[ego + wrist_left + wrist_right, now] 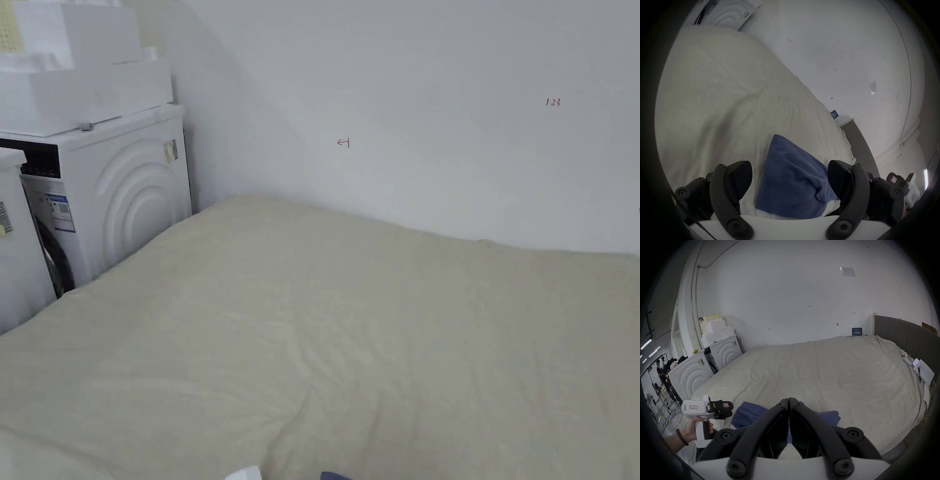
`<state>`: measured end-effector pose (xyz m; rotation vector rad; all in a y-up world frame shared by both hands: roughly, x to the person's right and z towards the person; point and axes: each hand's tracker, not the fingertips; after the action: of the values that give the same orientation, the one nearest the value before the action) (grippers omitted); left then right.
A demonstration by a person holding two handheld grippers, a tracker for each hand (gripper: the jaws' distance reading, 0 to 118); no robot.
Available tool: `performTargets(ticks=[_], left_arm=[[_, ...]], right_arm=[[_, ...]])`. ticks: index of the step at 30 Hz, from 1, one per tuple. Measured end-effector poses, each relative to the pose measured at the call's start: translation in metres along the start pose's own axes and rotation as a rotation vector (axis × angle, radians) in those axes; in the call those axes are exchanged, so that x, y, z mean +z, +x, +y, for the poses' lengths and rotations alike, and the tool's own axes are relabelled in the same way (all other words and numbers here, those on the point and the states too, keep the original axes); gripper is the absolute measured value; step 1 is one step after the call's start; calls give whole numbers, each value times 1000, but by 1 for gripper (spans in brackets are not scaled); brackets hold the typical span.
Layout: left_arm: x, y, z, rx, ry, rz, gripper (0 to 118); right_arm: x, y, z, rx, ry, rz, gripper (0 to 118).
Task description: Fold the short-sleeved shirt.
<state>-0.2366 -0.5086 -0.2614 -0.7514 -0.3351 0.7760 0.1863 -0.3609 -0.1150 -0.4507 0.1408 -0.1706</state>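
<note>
- Dark blue, soft-looking cotton-ish short-sleeved shirt sits low in the middle of the left gripper view, bunched into a rough wedge with a pointed corner up top and a few deep creases on its right side. It lies on the cream bedsheet, near the bed's front edge.
- In the right gripper view the same shirt shows as a lumpy blue band across the lower middle, partly behind the black jaws.
- Left gripper: matte black plastic jaws spread wide, one on each side of the shirt, not pinching anything. You can also see it in the lower left of the right gripper view, white body, held by a hand with a dark wristband.
- Right gripper: jaws pressed together at the tips, nothing visibly between them.
- Sheet is wrinkled, with long shallow folds.
- White washing machine with embossed concentric arcs at the upper left of the head view, white foam blocks stacked on top.
- Grey padded headboard on the right.
</note>
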Motion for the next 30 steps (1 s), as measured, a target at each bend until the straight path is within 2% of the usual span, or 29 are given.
performTargets(ticks=[2, 5, 7, 9, 10, 11, 15, 17, 23, 27, 30], left_arm=[[-19, -11, -1, 74, -20, -3, 100], [-25, -13, -8, 119, -15, -111, 99], [-31, -11, -10, 128, -27, -97, 92], [-34, -12, -12, 123, -17, -95, 45], [-37, -12, -12, 126, -30, -74, 29], [-39, -12, -13, 123, -41, -19, 25], [-29, -13, -13, 116, -26, -56, 21], [-20, -21, -8, 171, 31, -80, 16], [44, -44, 51, 136, 188, 37, 13], [91, -32, 97, -51, 247, 200, 13], [105, 16, 89, -170, 274, 188, 13]], right_arm=[[4, 2, -1, -11, 2, -28, 0], [7, 6, -4, -16, 0, -54, 0], [7, 10, -5, -35, -6, -55, 0], [8, 10, -6, -45, -3, -61, 0], [7, 11, -7, -49, -3, -60, 0], [7, 11, -7, -51, -2, -61, 0], [5, 10, -9, -47, -15, -60, 0], [3, 9, -9, -49, -17, -56, 0], [-5, 6, -10, -48, -25, -31, 0], [-15, 9, -16, -79, -27, -5, 0], [-20, 10, -20, -97, -32, 2, 0]])
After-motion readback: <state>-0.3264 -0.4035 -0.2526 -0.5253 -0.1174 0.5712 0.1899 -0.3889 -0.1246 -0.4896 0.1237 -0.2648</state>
